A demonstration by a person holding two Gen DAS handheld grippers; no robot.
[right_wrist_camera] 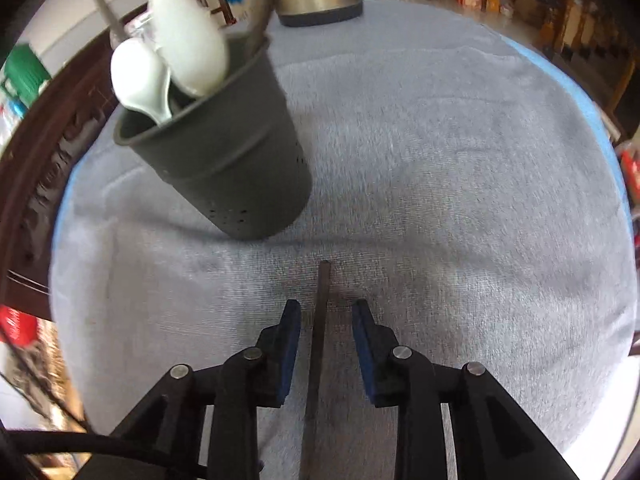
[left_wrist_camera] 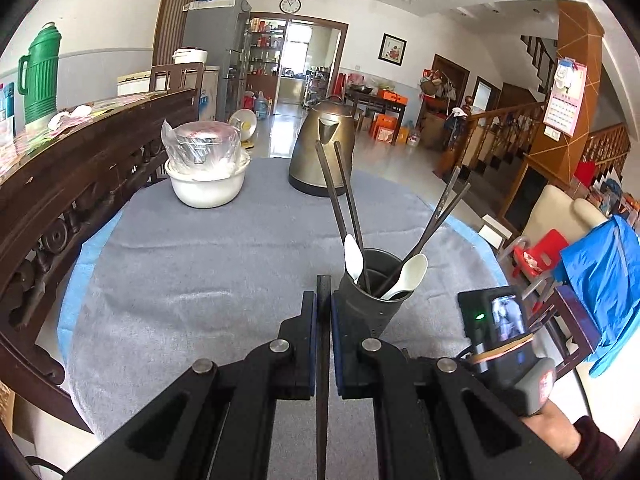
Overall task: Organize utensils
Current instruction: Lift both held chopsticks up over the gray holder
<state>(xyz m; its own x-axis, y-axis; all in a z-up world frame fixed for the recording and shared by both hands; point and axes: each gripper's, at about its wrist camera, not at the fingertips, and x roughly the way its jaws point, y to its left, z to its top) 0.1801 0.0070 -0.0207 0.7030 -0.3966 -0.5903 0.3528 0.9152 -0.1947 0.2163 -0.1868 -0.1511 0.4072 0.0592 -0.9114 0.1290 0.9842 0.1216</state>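
Left gripper [left_wrist_camera: 323, 296] clamped on a chopstick [left_wrist_camera: 323, 360]; right gripper [right_wrist_camera: 326, 316] fingers apart around another chopstick [right_wrist_camera: 320, 320], untouched.

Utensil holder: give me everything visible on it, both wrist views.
The utensil holder is a dark grey cup, matte, plastic or metal by its look, with a rolled rim, a ridge around the wall and small drain holes near the base. It stands upright on the grey cloth, near the left gripper. Inside stand two white spoons, bowls up, and four dark chopsticks leaning on the rim. Neither gripper touches it visibly.
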